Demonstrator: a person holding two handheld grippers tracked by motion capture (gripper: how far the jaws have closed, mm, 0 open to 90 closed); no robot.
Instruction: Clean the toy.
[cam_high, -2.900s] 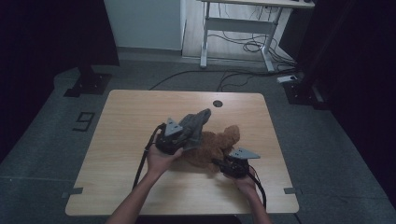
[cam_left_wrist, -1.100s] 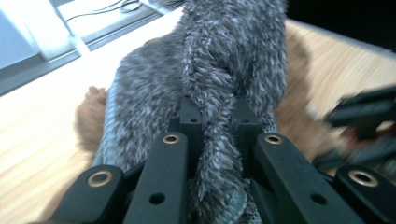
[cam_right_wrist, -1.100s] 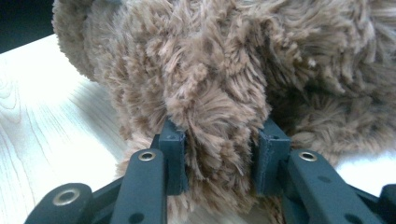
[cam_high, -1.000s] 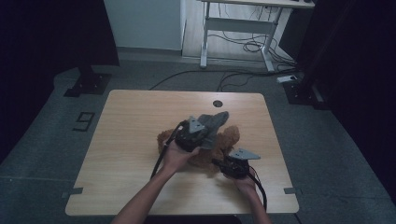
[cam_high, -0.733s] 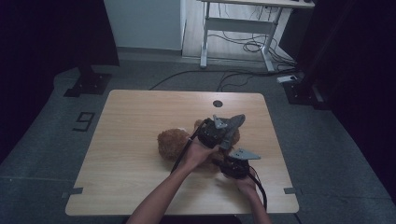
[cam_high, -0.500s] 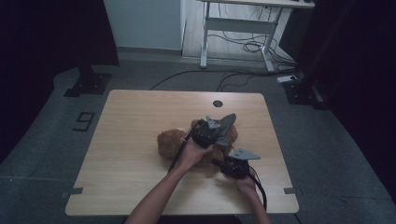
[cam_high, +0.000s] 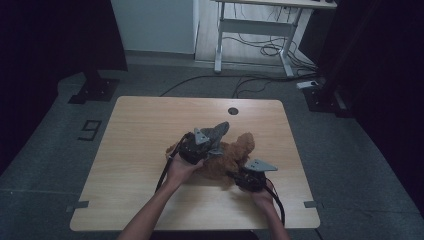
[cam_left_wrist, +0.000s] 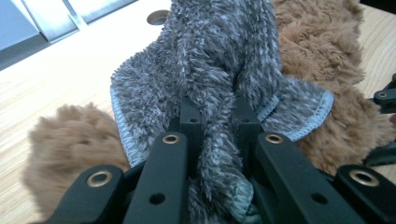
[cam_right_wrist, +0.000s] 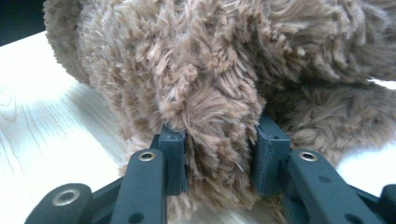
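A brown plush toy lies on the wooden table, right of its middle. My left gripper is shut on a grey fluffy cloth and holds it over the toy's left part. In the left gripper view the grey cloth is pinched between the black jaws, with the brown plush toy under and around it. My right gripper sits at the toy's near right side. In the right gripper view its jaws are shut on a thick fold of the brown plush toy.
A round cable hole sits near the table's far edge. A metal desk frame and loose cables are on the floor beyond. A "9" mark lies on the floor left of the table.
My left gripper carried the grey cloth right across the toy, then came back left and down onto it. The right gripper has kept still on the toy.
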